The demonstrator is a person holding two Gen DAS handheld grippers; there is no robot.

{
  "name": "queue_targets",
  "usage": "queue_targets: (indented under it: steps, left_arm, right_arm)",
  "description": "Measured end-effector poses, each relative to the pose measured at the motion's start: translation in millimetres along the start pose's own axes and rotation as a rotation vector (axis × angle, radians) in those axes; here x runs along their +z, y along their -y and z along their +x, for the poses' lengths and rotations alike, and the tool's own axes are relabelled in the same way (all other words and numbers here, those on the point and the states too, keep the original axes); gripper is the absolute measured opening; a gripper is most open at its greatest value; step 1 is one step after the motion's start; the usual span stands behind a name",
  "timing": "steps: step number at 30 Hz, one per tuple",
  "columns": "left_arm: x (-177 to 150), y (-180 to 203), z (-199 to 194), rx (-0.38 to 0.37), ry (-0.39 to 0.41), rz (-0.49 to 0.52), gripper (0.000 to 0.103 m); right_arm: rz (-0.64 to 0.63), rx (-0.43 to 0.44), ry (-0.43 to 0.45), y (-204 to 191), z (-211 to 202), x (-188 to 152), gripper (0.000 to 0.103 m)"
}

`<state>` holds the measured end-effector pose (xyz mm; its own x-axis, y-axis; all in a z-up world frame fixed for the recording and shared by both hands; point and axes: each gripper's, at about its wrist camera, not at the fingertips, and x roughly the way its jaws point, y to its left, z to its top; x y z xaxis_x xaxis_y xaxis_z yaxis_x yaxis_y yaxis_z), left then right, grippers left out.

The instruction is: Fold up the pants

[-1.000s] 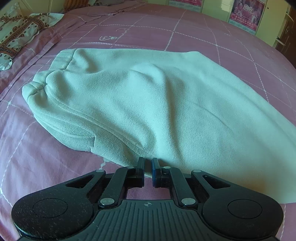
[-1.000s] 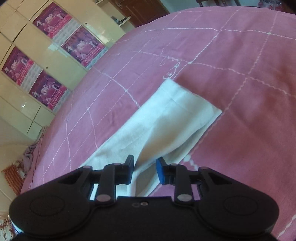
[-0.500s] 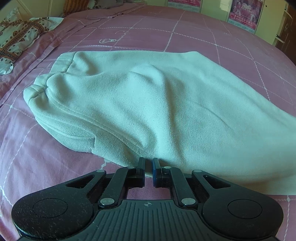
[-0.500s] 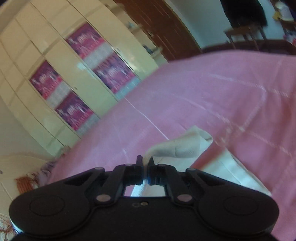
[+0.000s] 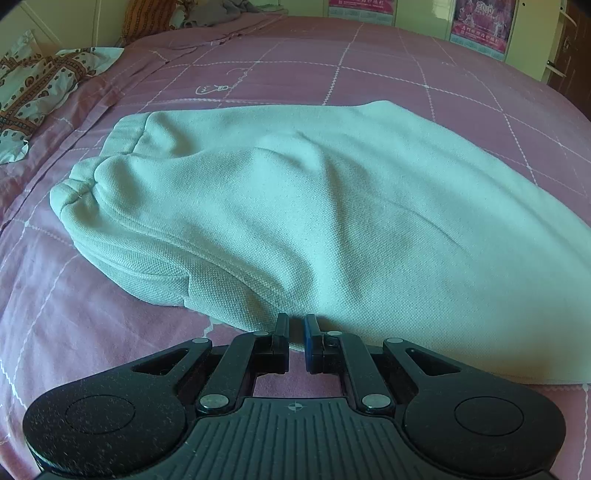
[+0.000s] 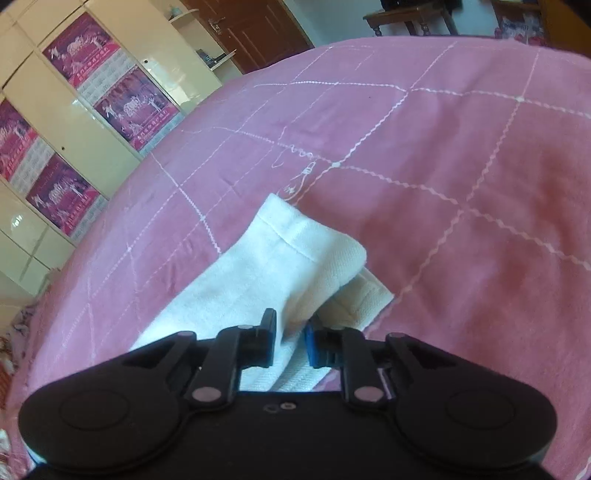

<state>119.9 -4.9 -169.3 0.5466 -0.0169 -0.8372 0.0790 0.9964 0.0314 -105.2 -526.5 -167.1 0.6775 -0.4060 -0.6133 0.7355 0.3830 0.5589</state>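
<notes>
Pale mint pants [image 5: 314, 206] lie on the pink bedspread [image 5: 92, 325], waistband at the left, legs running off to the right. My left gripper [image 5: 296, 330] is shut on the near edge of the pants at the seat. In the right wrist view the white leg cuff [image 6: 295, 251] is lifted and curled over. My right gripper [image 6: 290, 332] is shut on the leg fabric just behind the cuff, holding it above the bed [image 6: 461, 184].
A patterned cloth [image 5: 33, 88] lies at the bed's far left. Cream wardrobes with pink posters [image 6: 74, 110] stand beyond the bed. A brown door [image 6: 258, 29] and a wooden table [image 6: 410, 14] are further back.
My right gripper closed on the pant leg and lifted the cuff off the bed. The left gripper stayed shut on the near edge and barely moved.
</notes>
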Motion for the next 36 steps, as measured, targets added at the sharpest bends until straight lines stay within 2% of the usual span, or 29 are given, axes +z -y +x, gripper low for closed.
queue_targets:
  steps: [1, 5, 9, 12, 13, 15, 18, 20, 23, 25, 27, 29, 31, 34, 36]
  left_arm:
    - [0.0, 0.2, 0.2, 0.001, 0.001, 0.004, 0.008]
    - [-1.1, 1.7, -0.5, -0.001, 0.006, 0.017, 0.008]
    - [-1.1, -0.4, -1.1, -0.016, 0.004, 0.008, 0.008]
    - [-0.8, -3.4, -3.0, -0.025, 0.004, -0.002, 0.008]
    - [-0.6, -3.4, -5.9, -0.024, 0.011, -0.002, 0.008]
    - [1.5, -0.6, -13.3, -0.041, 0.033, -0.017, 0.008]
    - [10.0, 15.0, -22.7, -0.09, 0.063, -0.029, 0.008]
    - [16.4, 35.2, -25.5, -0.131, 0.071, -0.005, 0.008]
    - [17.1, 63.3, -17.3, -0.16, 0.052, 0.057, 0.008]
    - [9.5, 72.3, -2.6, -0.13, 0.006, 0.1, 0.008]
    - [-0.2, 71.4, 4.0, -0.125, 0.017, 0.136, 0.008]
    - [-2.2, 69.8, 3.2, -0.117, 0.027, 0.177, 0.008]
    - [0.4, 63.0, 3.4, -0.133, 0.017, 0.156, 0.008]
    - [4.2, 55.8, 3.6, -0.149, -0.003, 0.111, 0.008]
    - [6.1, 61.1, -3.1, -0.124, -0.014, 0.1, 0.008]
  right_arm:
    - [-0.001, 0.016, -0.014, 1.0, -1.0, -0.2, 0.018]
    - [-0.086, -0.004, -0.039, 3.3, -6.5, -4.4, 0.006]
    - [-0.165, -0.09, -0.028, 2.1, -13.1, -6.4, 0.003]
    - [-0.184, -0.119, -0.01, -4.0, -22.5, -6.4, 0.007]
    - [-0.188, -0.132, 0.022, -5.4, -29.4, -5.8, 0.014]
    - [-0.186, -0.115, 0.089, -6.9, -43.2, -0.9, 0.014]
    - [-0.291, -0.108, 0.101, -27.9, -41.9, 9.2, 0.014]
    - [-0.31, -0.09, 0.069, -42.1, -30.3, 14.6, 0.014]
    - [-0.37, -0.122, 0.041, -57.3, -9.4, 11.9, 0.014]
    - [-0.405, -0.165, 0.008, -57.4, 2.1, 4.4, 0.014]
    - [-0.447, -0.197, -0.068, -48.8, 13.2, -11.5, 0.013]
    - [-0.537, -0.181, -0.059, -39.7, 6.5, -33.4, 0.012]
    - [-0.603, -0.182, -0.048, -40.6, -3.1, -44.2, 0.012]
    - [-0.567, -0.167, -0.066, -38.3, -9.3, -40.6, 0.012]
    - [-0.551, -0.172, -0.086, -43.0, -10.9, -34.0, 0.012]
